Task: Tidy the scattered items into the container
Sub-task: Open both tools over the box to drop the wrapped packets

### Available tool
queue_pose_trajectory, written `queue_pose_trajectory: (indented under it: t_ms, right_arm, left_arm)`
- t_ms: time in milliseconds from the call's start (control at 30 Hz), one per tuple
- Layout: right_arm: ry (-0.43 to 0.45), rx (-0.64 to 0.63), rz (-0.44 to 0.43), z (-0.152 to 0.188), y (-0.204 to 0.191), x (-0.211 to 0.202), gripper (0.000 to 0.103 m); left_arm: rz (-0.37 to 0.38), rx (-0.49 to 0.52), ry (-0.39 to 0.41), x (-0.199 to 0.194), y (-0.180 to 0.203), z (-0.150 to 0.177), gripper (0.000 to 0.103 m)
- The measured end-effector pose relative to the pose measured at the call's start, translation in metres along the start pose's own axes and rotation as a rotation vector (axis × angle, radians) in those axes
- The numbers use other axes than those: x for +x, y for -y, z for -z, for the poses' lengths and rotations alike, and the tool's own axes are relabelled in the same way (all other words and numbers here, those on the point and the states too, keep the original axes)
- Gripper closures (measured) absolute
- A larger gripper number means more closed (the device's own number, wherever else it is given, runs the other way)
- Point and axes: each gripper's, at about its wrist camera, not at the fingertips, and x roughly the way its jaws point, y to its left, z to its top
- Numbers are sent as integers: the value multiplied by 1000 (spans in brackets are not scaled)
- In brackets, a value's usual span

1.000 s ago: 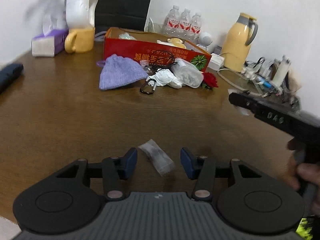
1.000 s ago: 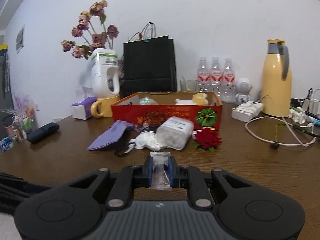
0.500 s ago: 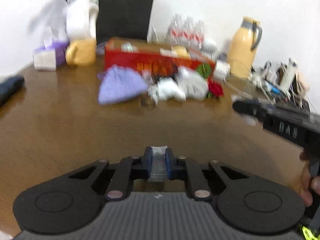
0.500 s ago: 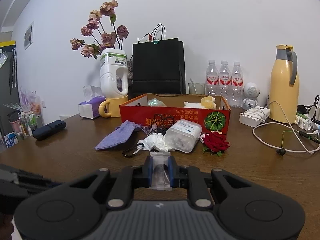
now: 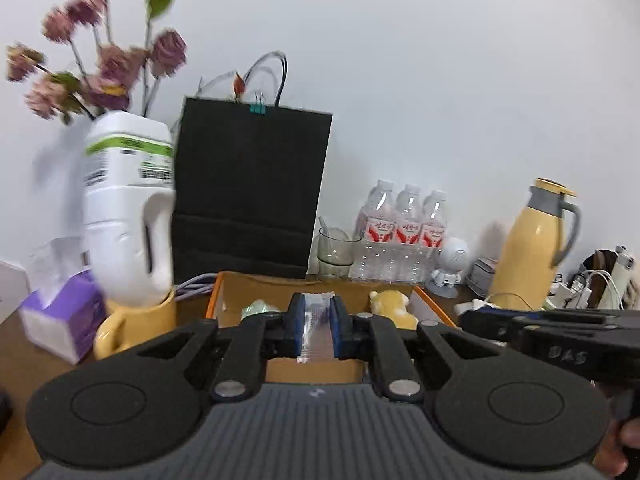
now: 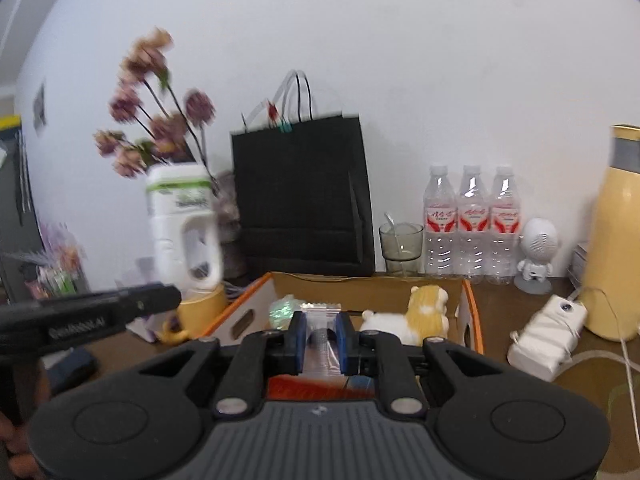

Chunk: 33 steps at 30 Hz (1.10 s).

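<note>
Left wrist view, from left to right: a purple-and-white tissue box (image 5: 60,322) stands at nine o'clock on the brown wooden worktop (image 5: 16,344), with a yellow ceramic mug (image 5: 138,326) just beside it carrying a white plastic jug (image 5: 128,208) that holds blurred dried pink flowers (image 5: 100,52). A black paper carrier bag (image 5: 248,188) stands behind the open orange-rimmed cardboard box (image 5: 240,288), which lies at twelve o'clock from the left tongs (image 5: 316,330). These tongs are closed on a small clear plastic sachet (image 5: 316,334), their blue pads pressing both its edges, and the sachet hangs over the box's opening. Inside the box lie a pale green item (image 5: 256,308) and a yellow plush toy (image 5: 390,304). Further right stand three clear water bottles with red labels (image 5: 404,236) and a yellow thermos jug with a grey handle (image 5: 534,240); the right tool's black body crosses at three o'clock. Right wrist view: the left tool's black body enters at nine o'clock. The right tongs (image 6: 322,342) are closed on a second clear zip-seal sachet (image 6: 322,340), gripped by both blue pads, above the near wall of the same box. A white adapter block (image 6: 548,334) lies at three o'clock beside the thermos.
</note>
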Motion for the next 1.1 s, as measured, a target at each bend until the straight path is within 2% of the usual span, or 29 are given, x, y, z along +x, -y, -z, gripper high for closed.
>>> queue_pose_trajectory:
  t_ms: [100, 200, 333, 500, 667, 800, 867, 900, 933, 1000, 1033, 1100]
  right_arm:
    - [-82, 23, -24, -21, 11, 55, 89]
    - [-215, 52, -48, -29, 21, 115, 89]
    - [-424, 82, -44, -20, 29, 181, 89]
    - [-562, 42, -11, -1, 31, 216, 88]
    - [-593, 105, -9, 7, 39, 227, 85]
    - [-583, 127, 8, 1, 42, 222, 80]
    - [-569, 129, 9, -8, 41, 210, 72]
    - [-566, 120, 15, -12, 39, 205, 71]
    - [-559, 112, 24, -16, 38, 198, 69]
    - [-550, 106, 44, -25, 37, 183, 67]
    - [-546, 106, 53, -28, 36, 176, 64]
    - [-542, 104, 74, -34, 35, 161, 58]
  left_arm:
    - [-28, 6, -55, 48, -4, -18, 89]
    - [-28, -29, -212, 105, -12, -18, 89]
    - [-27, -59, -445, 166, -24, -1, 89]
    - [-37, -52, -529, 189, -32, 16, 88]
    - [-8, -105, -588, 199, -41, 23, 84]
    - [-11, -97, -576, 189, -39, 12, 65]
    - [-15, -87, -564, 181, -36, 2, 51]
    - [-24, -75, -556, 176, -34, -4, 39]
    - [-38, -55, -549, 171, -31, -10, 28]
    - [-91, -1, -534, 159, -23, -19, 13]
    - [-122, 27, -527, 153, -19, -22, 8]
    - [-150, 51, -513, 141, -12, -27, 4]
